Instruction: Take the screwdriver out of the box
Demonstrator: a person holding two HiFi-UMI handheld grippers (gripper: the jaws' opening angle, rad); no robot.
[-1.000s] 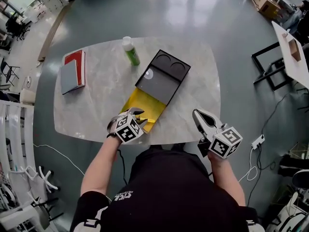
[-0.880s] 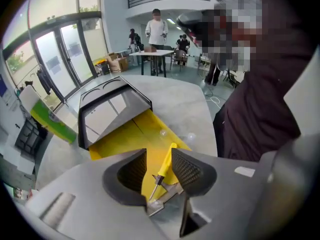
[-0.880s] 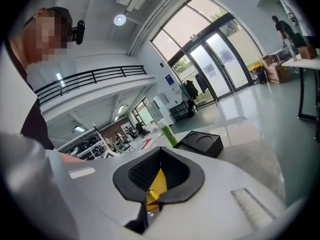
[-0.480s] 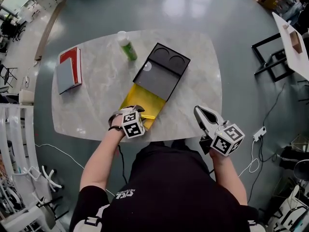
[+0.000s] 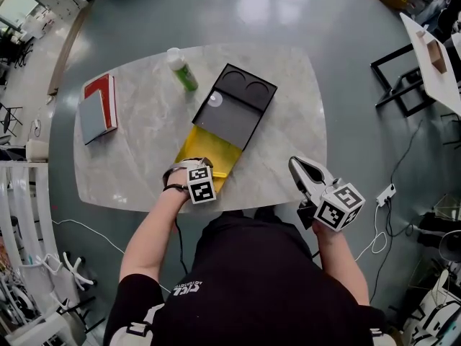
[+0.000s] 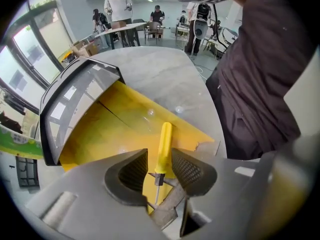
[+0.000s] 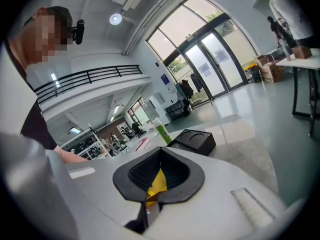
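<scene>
A yellow-handled screwdriver (image 6: 164,144) lies in the open yellow tray (image 5: 198,145) of the box, near the tray's front end. The box's black sleeve (image 5: 234,110) covers the far half. My left gripper (image 5: 199,164) is down in the tray, open, its two pads on either side of the handle's lower end and the thin shaft (image 6: 160,155). A small gap shows on each side of the handle. My right gripper (image 5: 295,167) is shut with nothing in it, held at the table's front right edge, clear of the box (image 7: 192,140).
A green bottle (image 5: 180,68) lies on the marble table (image 5: 288,121) behind the box. A red and grey book (image 5: 97,107) sits at the table's left. Cables and a power strip (image 5: 384,193) lie on the floor at the right.
My left gripper has turned and dipped into the yellow tray, coming down over the screwdriver. The right gripper has stayed where it was.
</scene>
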